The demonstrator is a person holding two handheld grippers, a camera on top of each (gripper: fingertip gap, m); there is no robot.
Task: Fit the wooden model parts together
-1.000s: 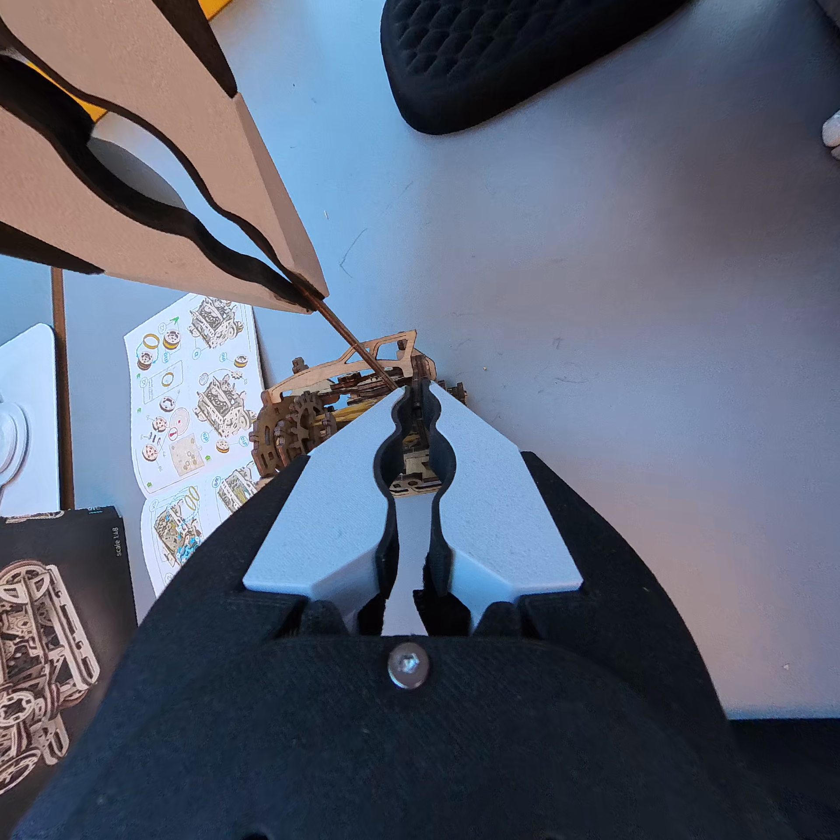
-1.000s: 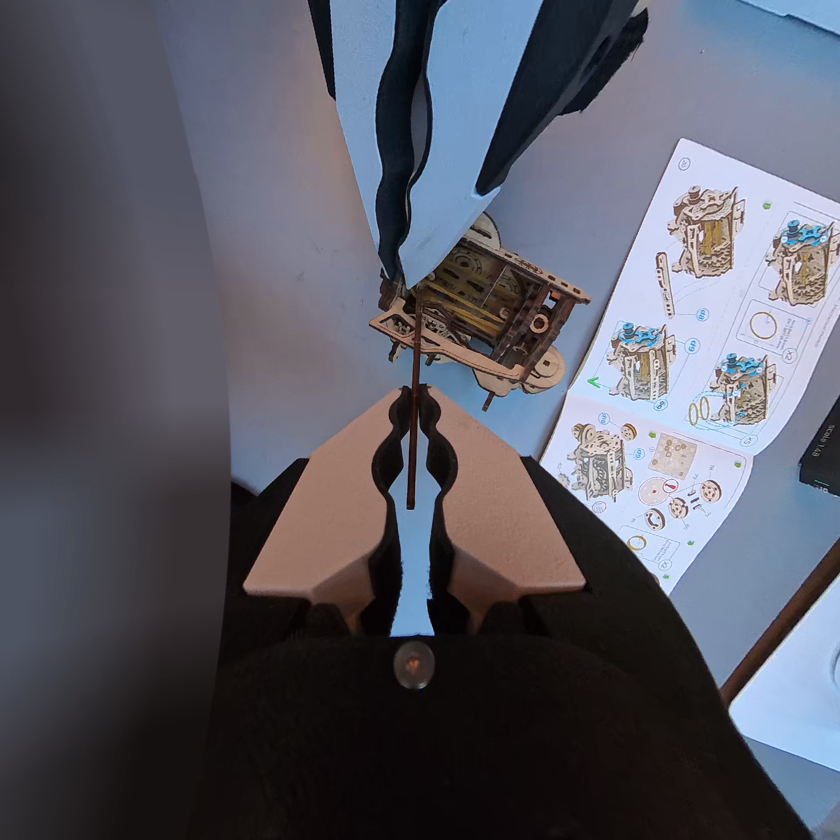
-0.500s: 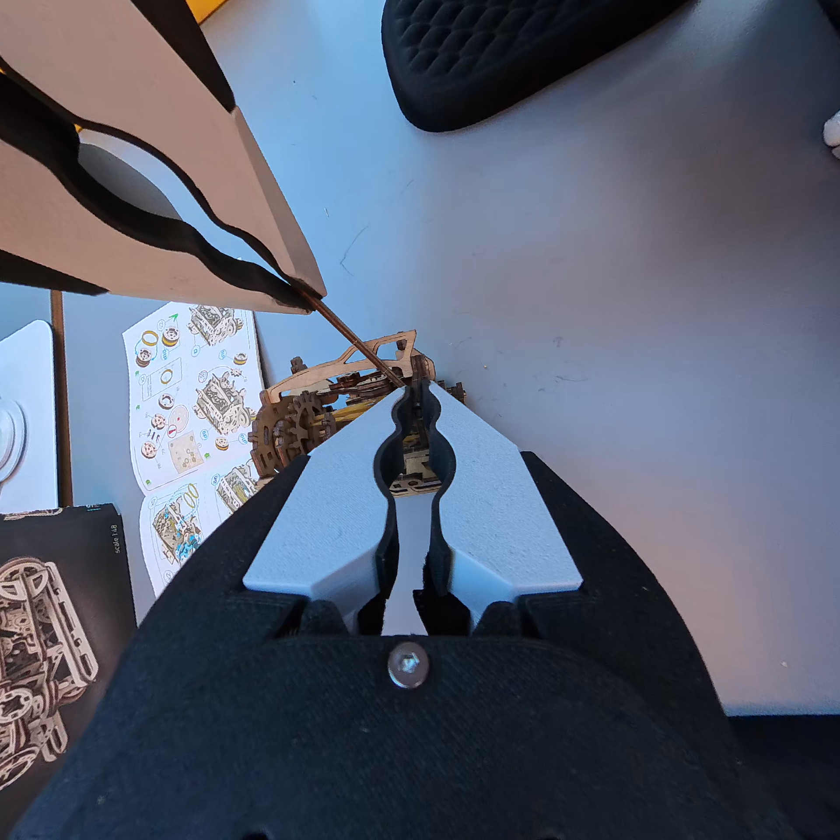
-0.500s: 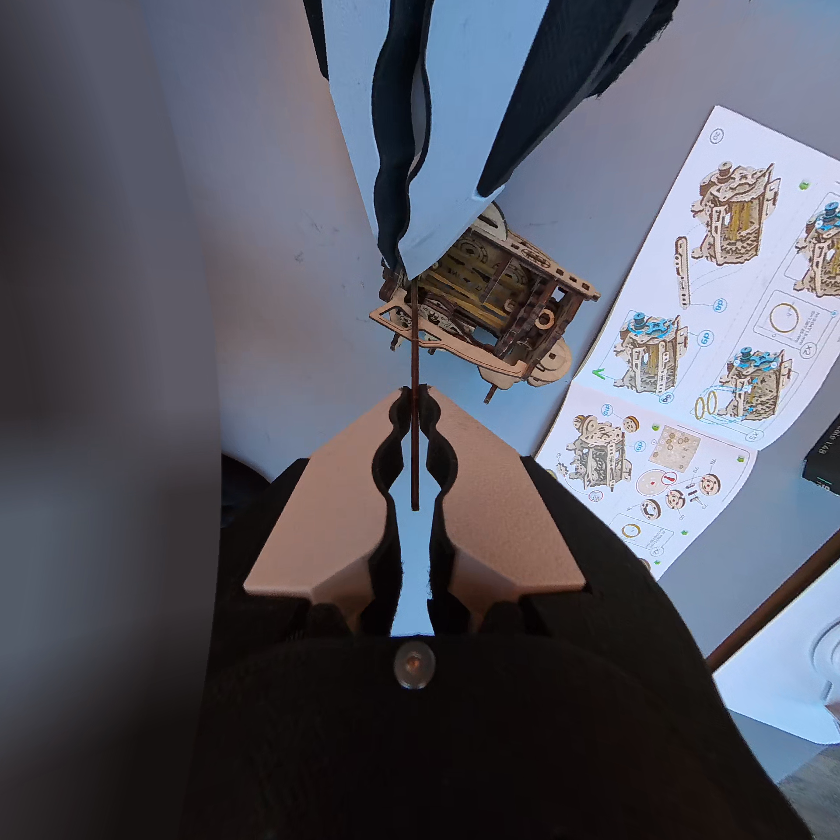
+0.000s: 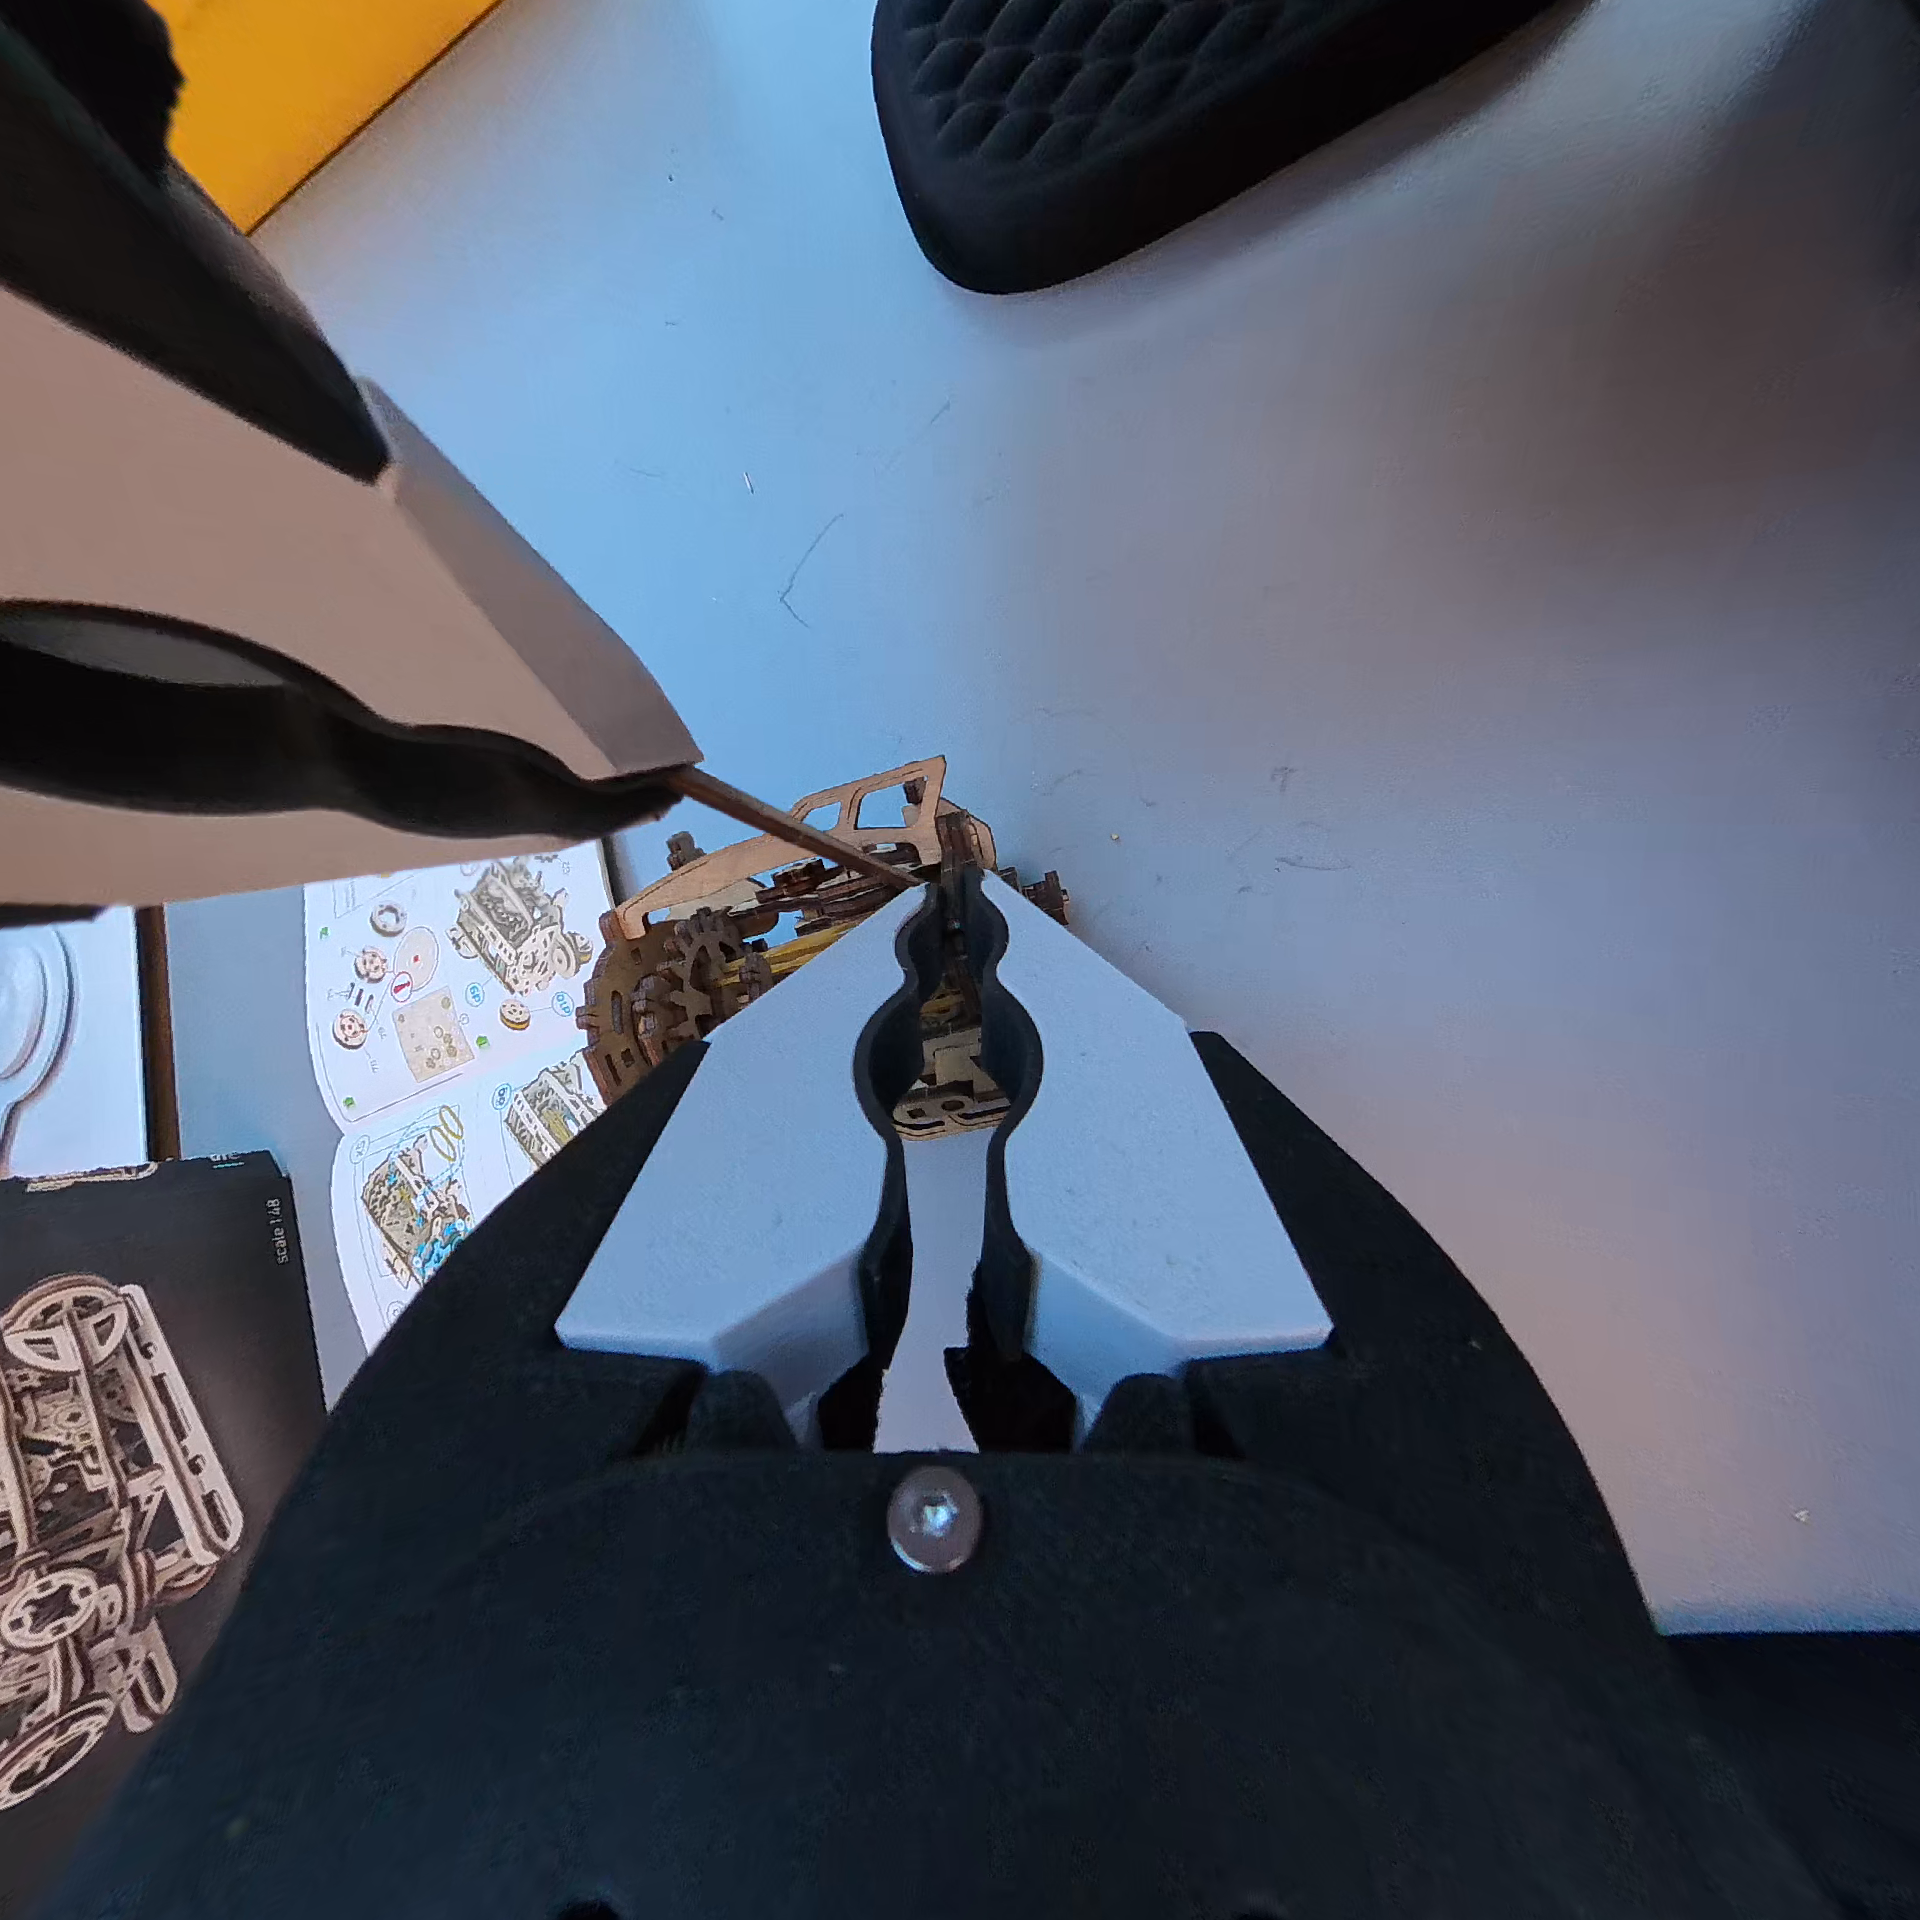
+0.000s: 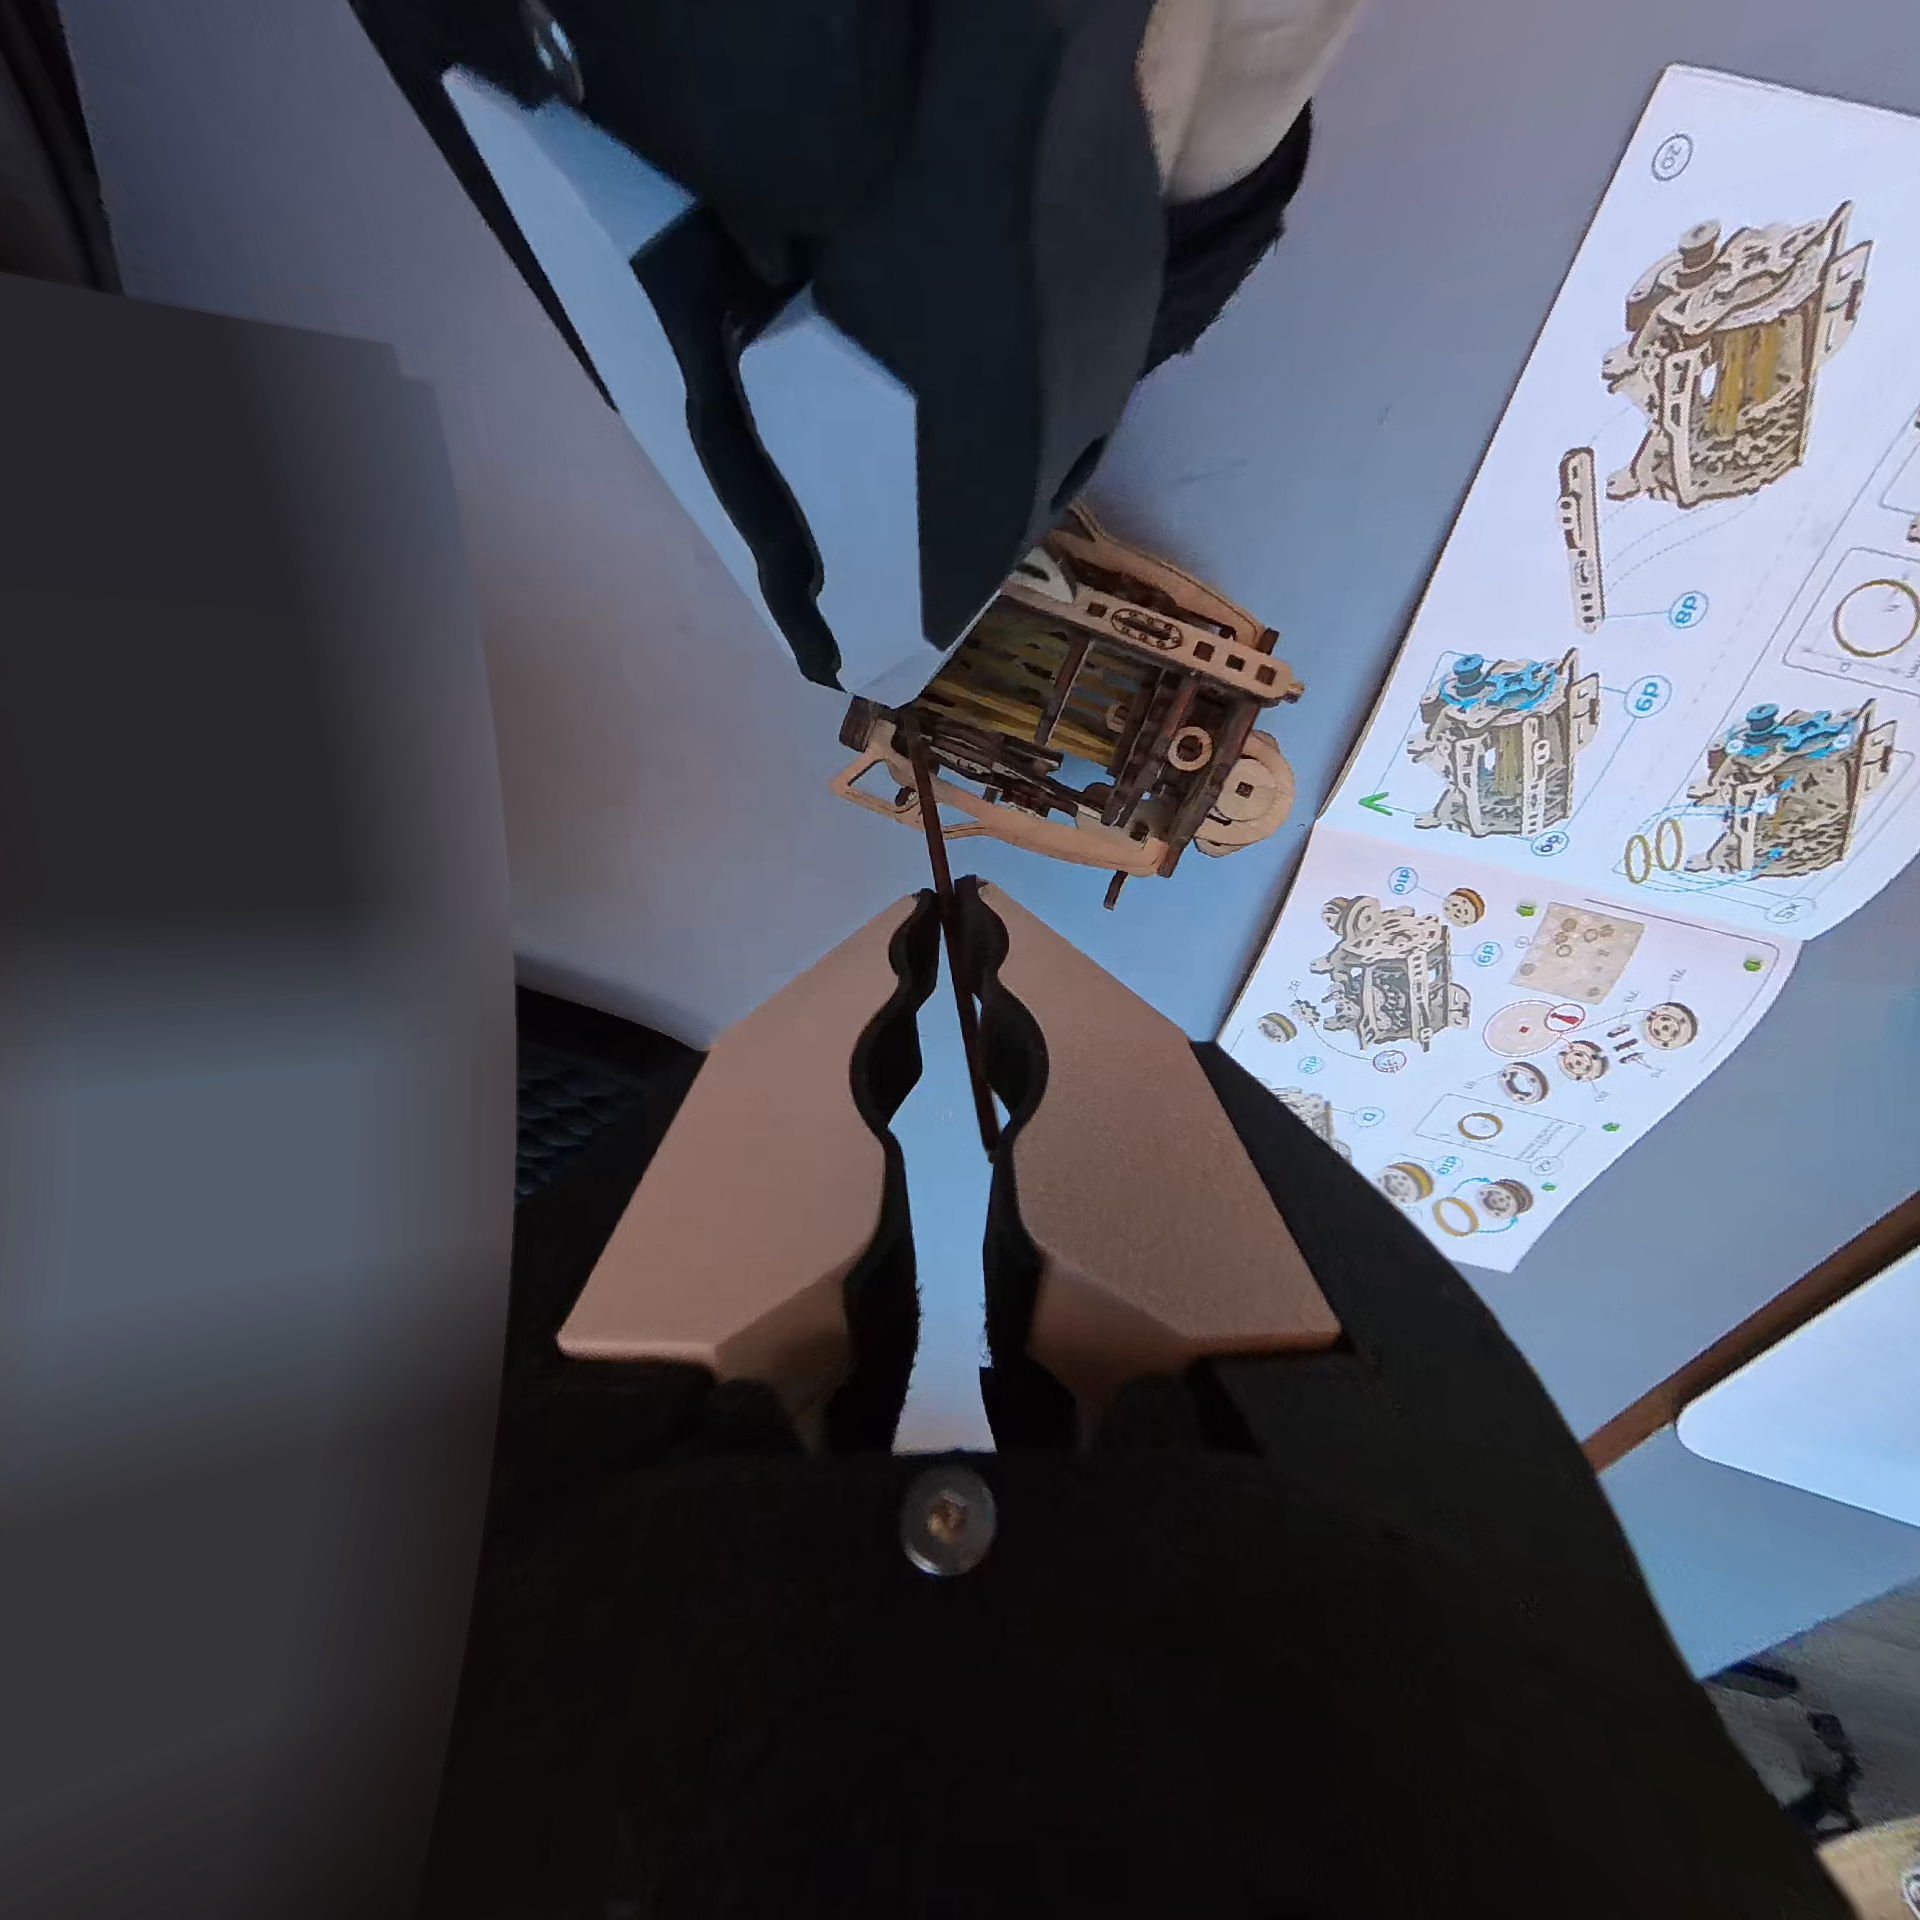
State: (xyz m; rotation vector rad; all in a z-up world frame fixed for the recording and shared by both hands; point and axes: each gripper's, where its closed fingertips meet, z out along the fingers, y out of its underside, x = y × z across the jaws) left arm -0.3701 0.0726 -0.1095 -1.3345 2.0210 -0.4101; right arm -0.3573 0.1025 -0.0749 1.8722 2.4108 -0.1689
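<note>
My left gripper (image 5: 948, 904) is closed on an upright piece at the near end of the wooden model (image 6: 1081, 748), which sits on the bench (image 5: 1351, 623) just beside the instruction sheet (image 6: 1621, 790). My right gripper (image 6: 948, 902) has its jaws pinched nearly together on a thin dark wooden rod (image 6: 940, 842), whose far end touches the model's frame right by the left tips.

I judge the model light and brittle: thin laser-cut ply, open lattice, small gears (image 5: 665, 987) and yellow bands inside. It will likely crack or spring apart if squeezed across the open frame, so I would hold it on a solid edge plate, as now. The rod looks stiff but easy to snap, and it sits slightly skewed between my jaws, so it may pivot if pushed hard.

The bench is smooth, pale and lightly scuffed, so the model may slide. A black box (image 5: 135, 1455) and a black padded cushion (image 5: 1143, 114) lie well apart.
</note>
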